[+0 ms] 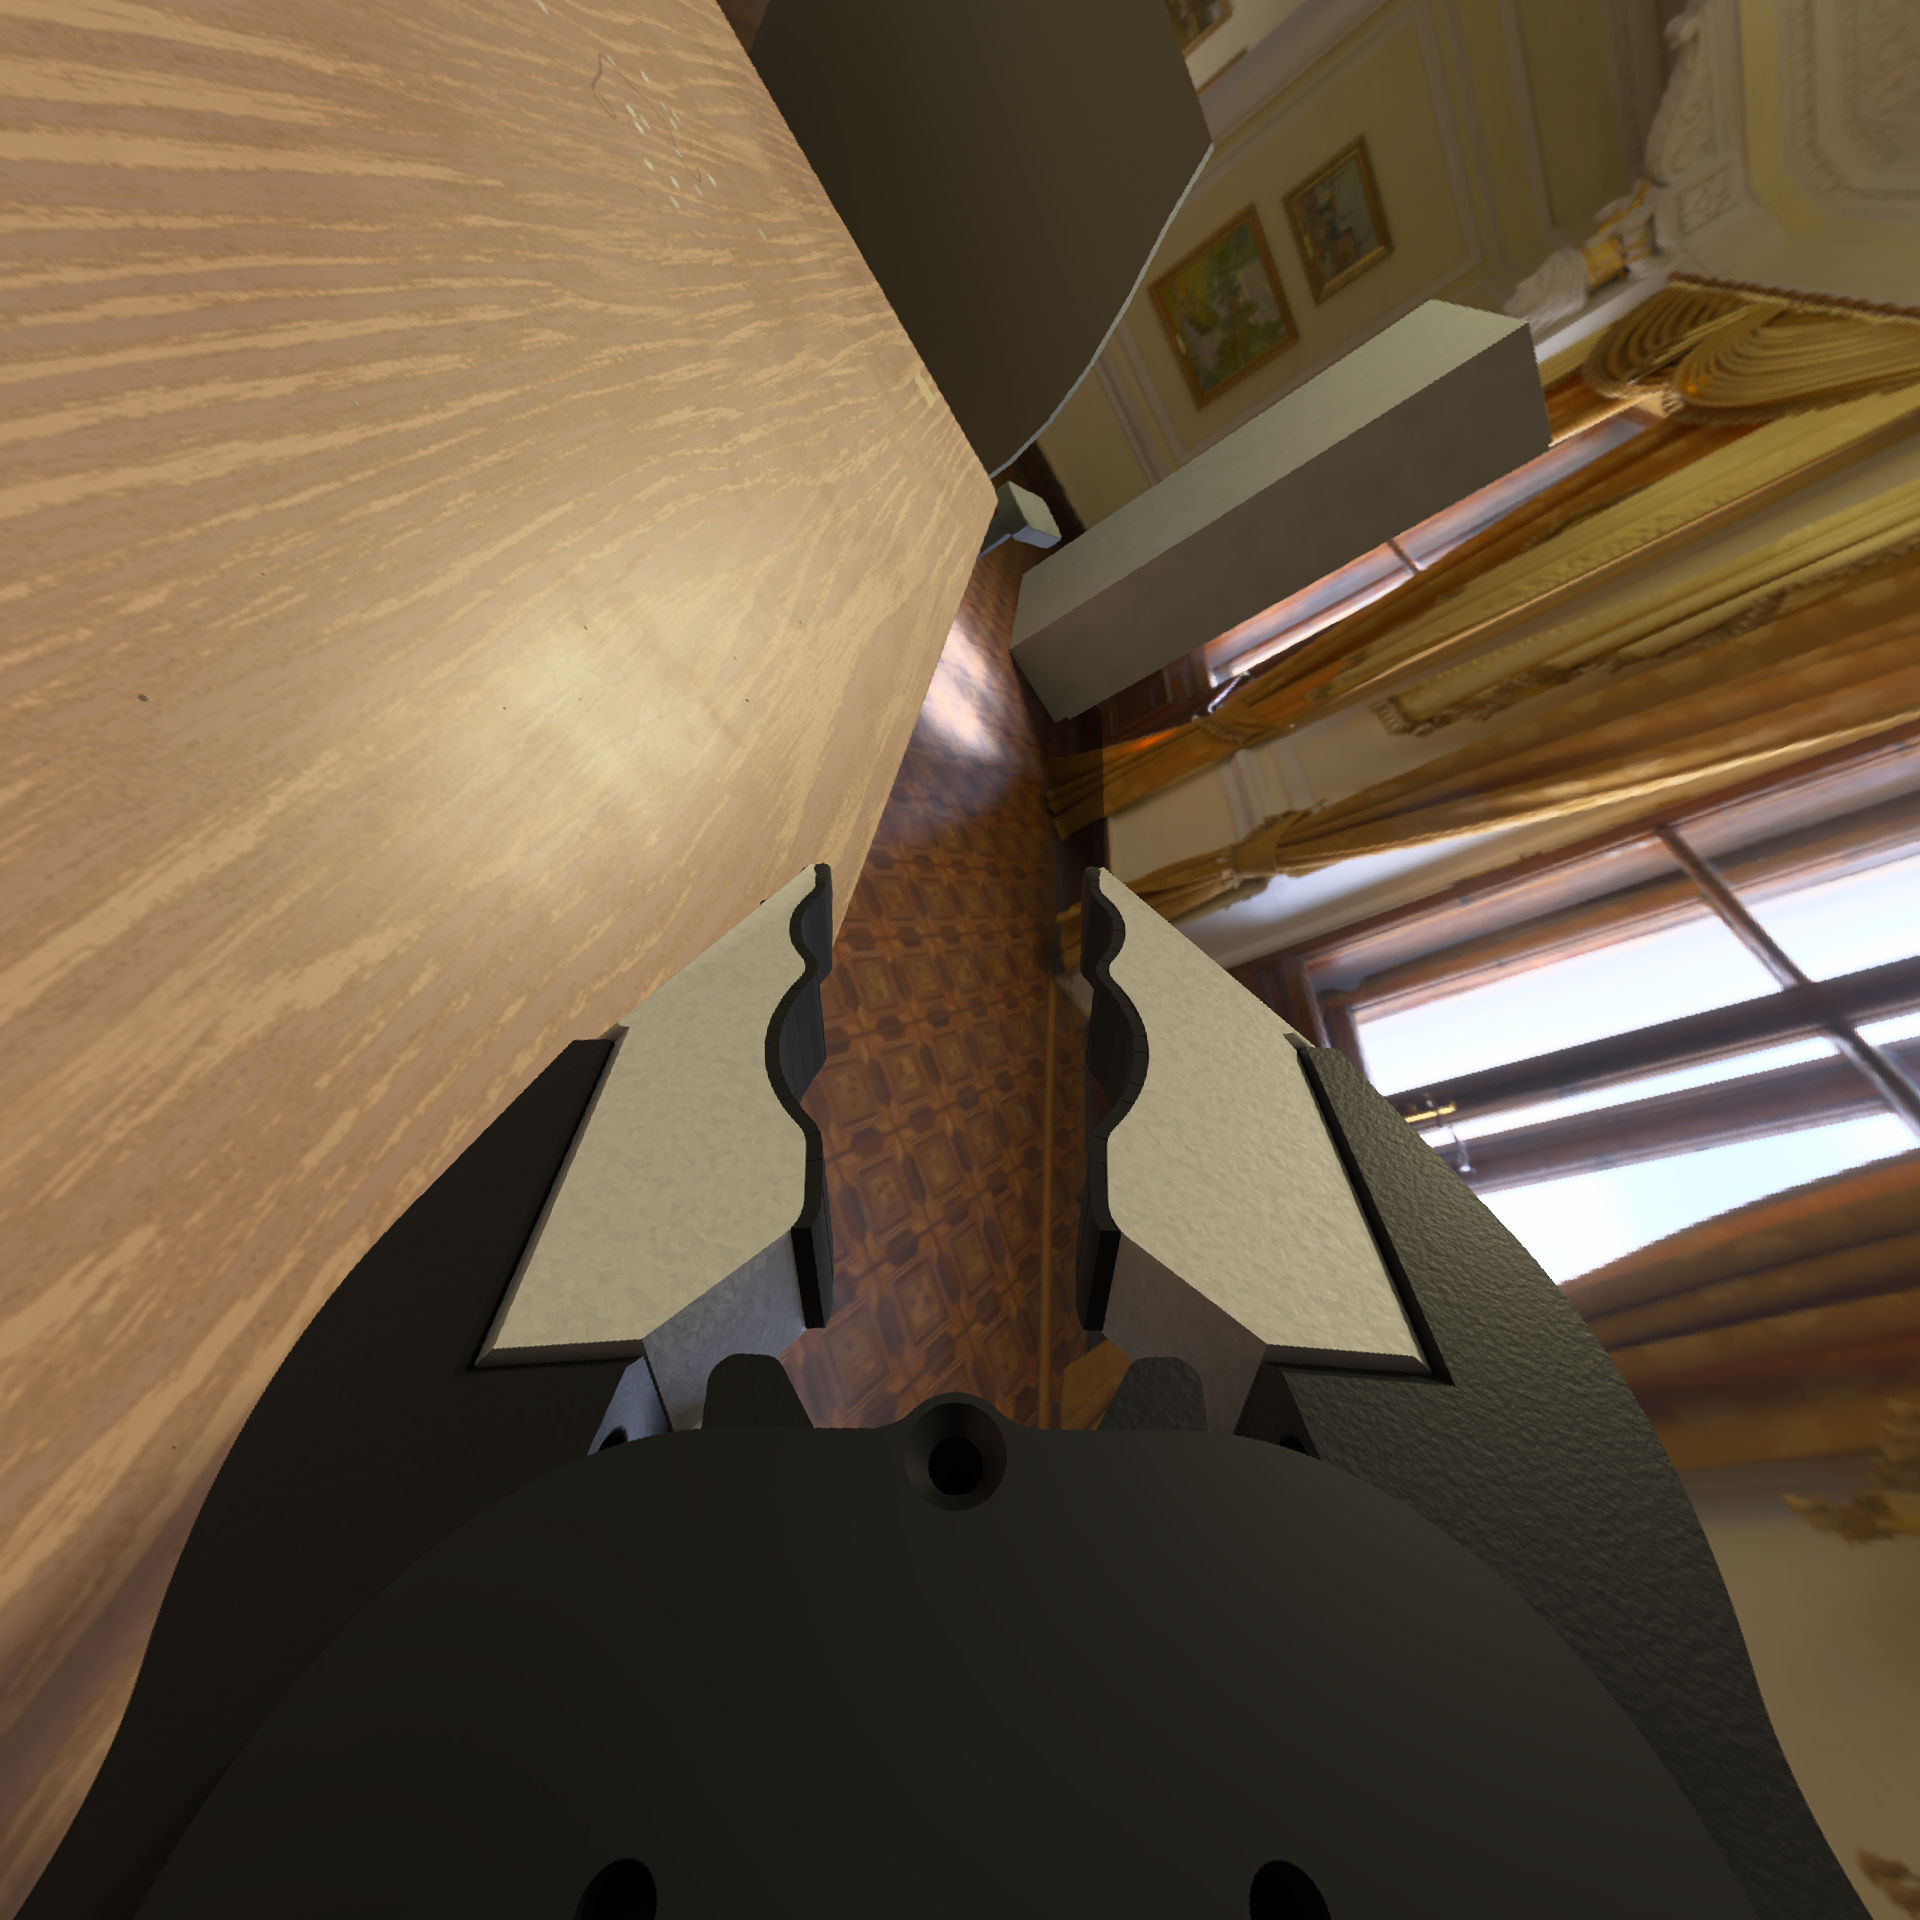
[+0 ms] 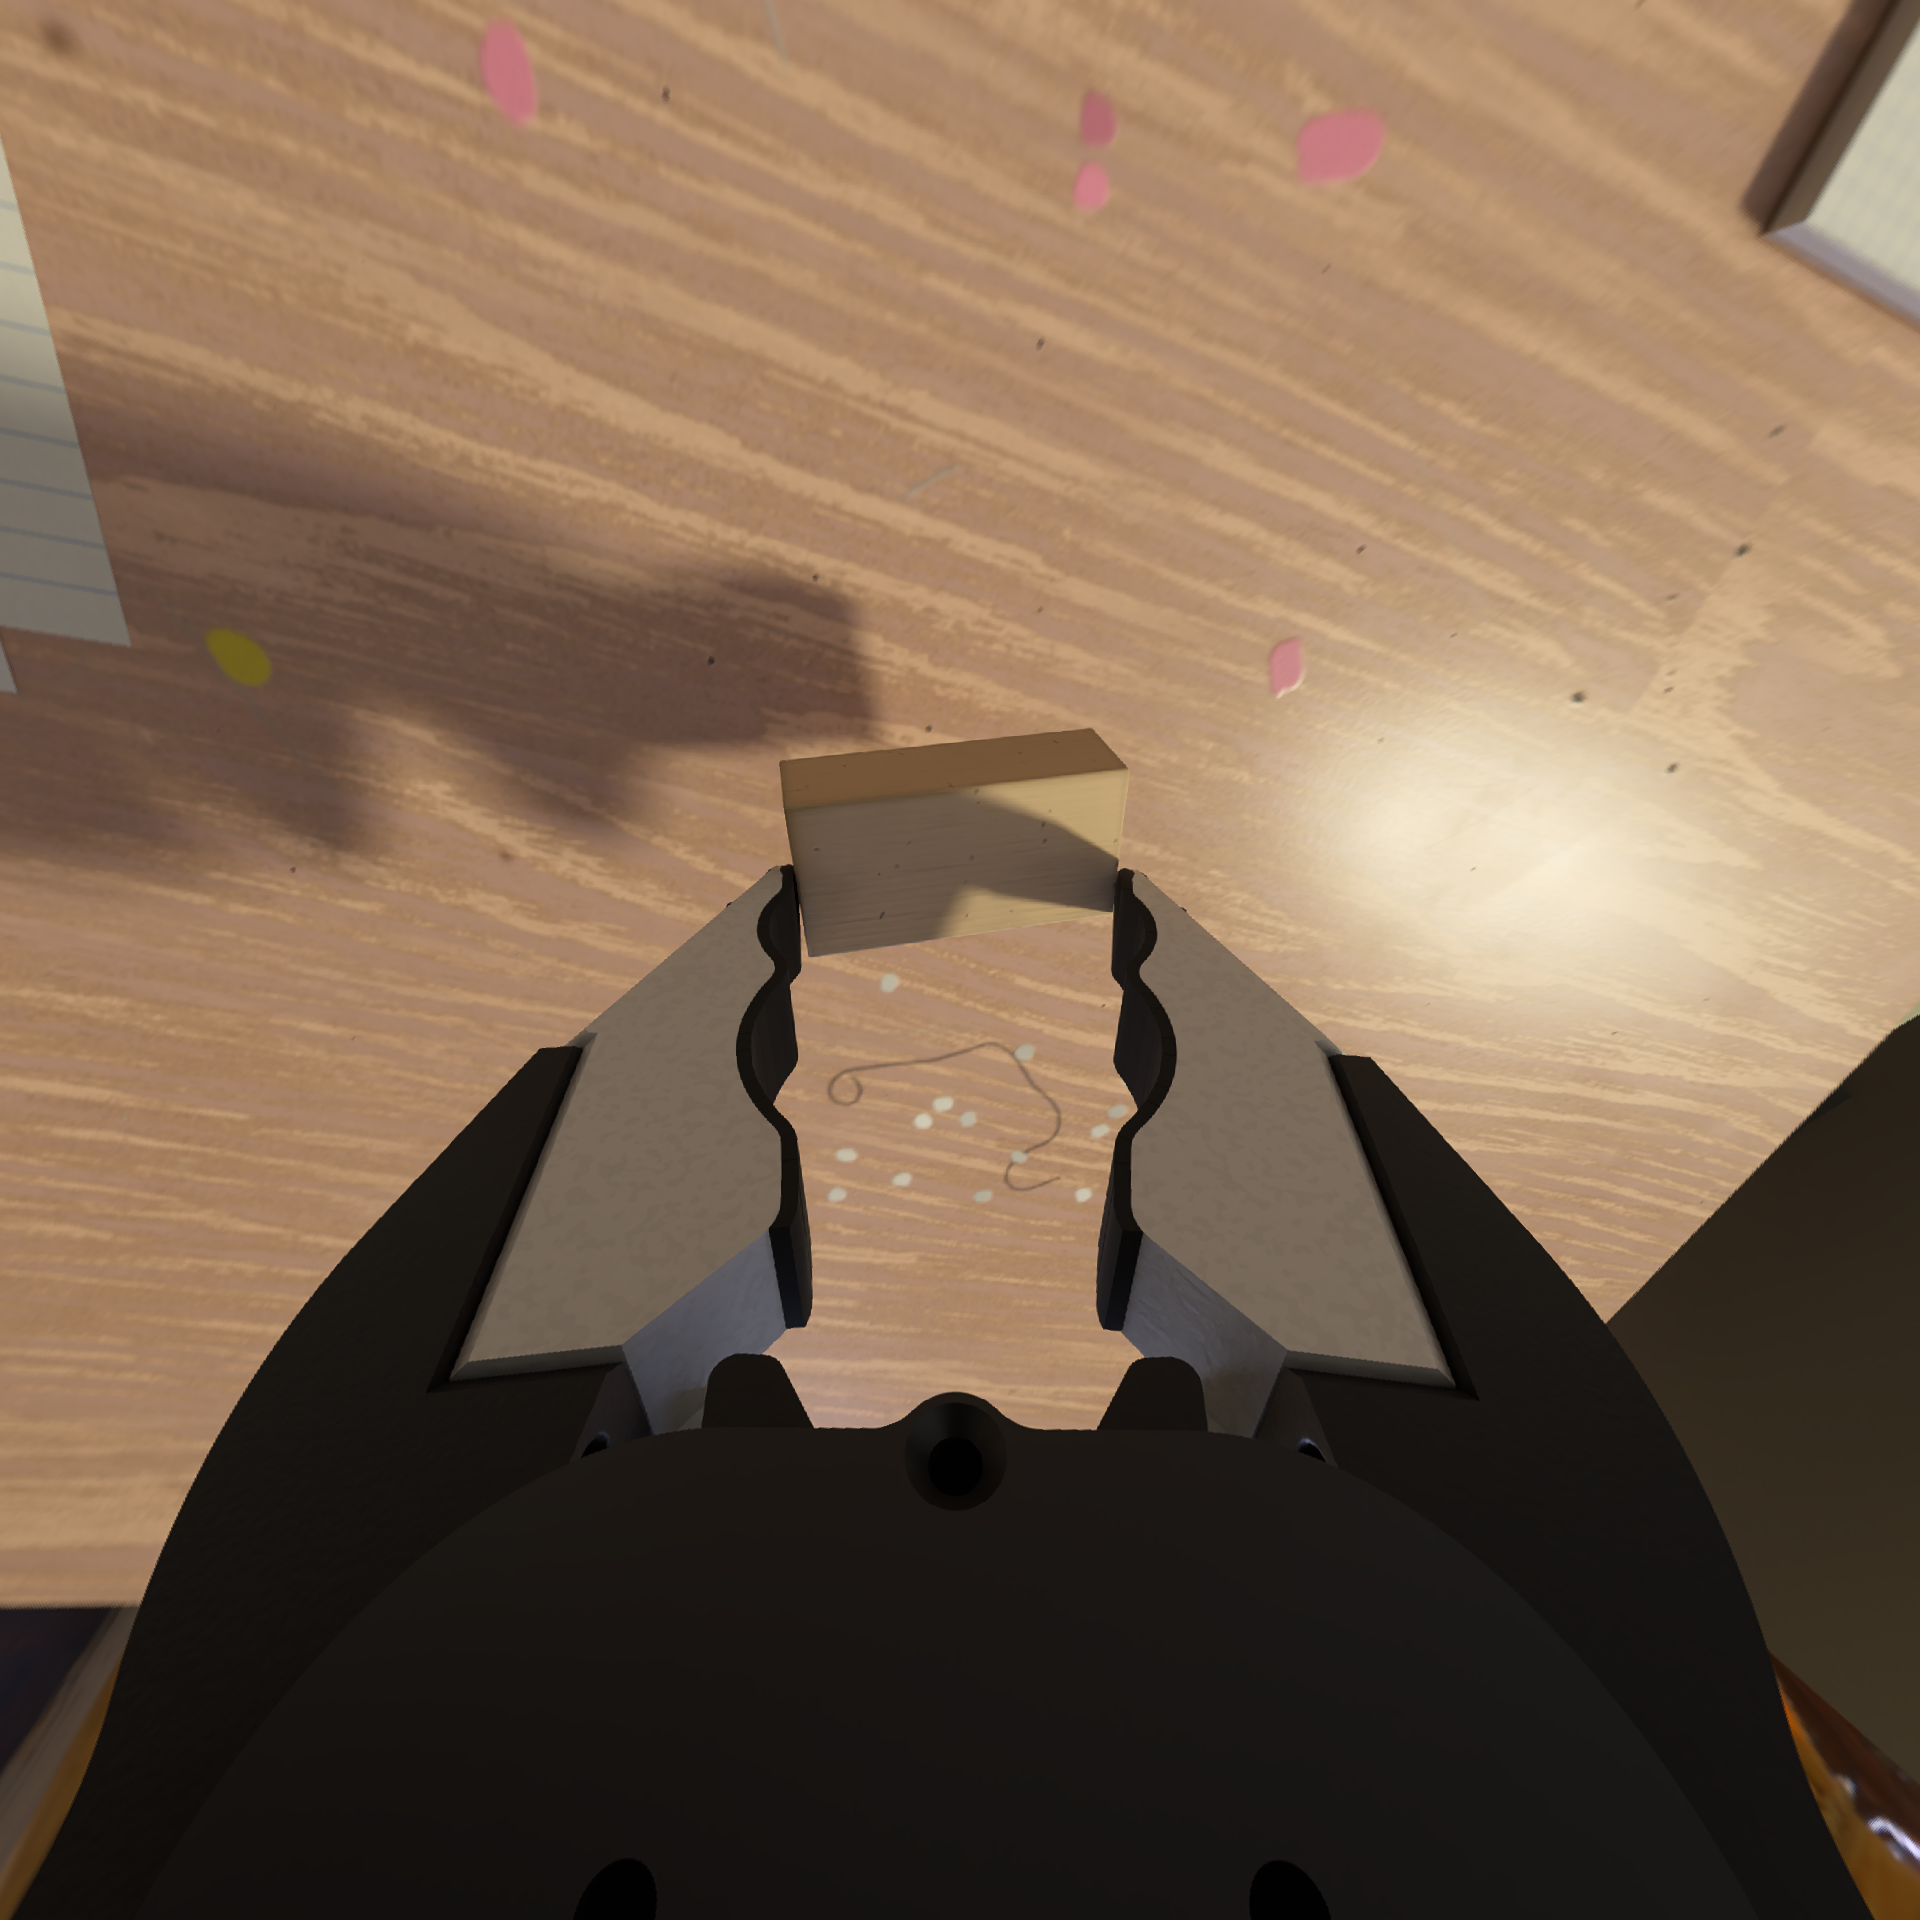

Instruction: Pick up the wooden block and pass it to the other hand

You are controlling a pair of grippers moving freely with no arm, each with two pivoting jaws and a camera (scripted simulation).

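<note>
Looking along our right gripper, we see the wooden block caught between the two fingertips, one pad pressed against each short end, so the fingers are clamped on it. The block is a pale, plain rectangle held crosswise to the fingers, its long face turned toward the camera and tilted a little. It hangs above the table; a dark shadow falls on the wood to the left of it. Directly below the fingers lie a thin curl of thread and a scatter of small white crumbs. Pink spots dot the far part of the tabletop, one yellow spot sits at the left, a lined sheet of paper runs off the left edge, and the corner of a framed board shows at the upper right.

Our left gripper holds nothing: its fingers stand apart, with only the patterned floor visible through the gap. It is rolled sideways, so the table fills the left of its view as a slanted wooden plane. A grey beam and a dark panel show beyond the table edge, with framed paintings, gold curtains and a window farther off. The block does not appear in this view.
</note>
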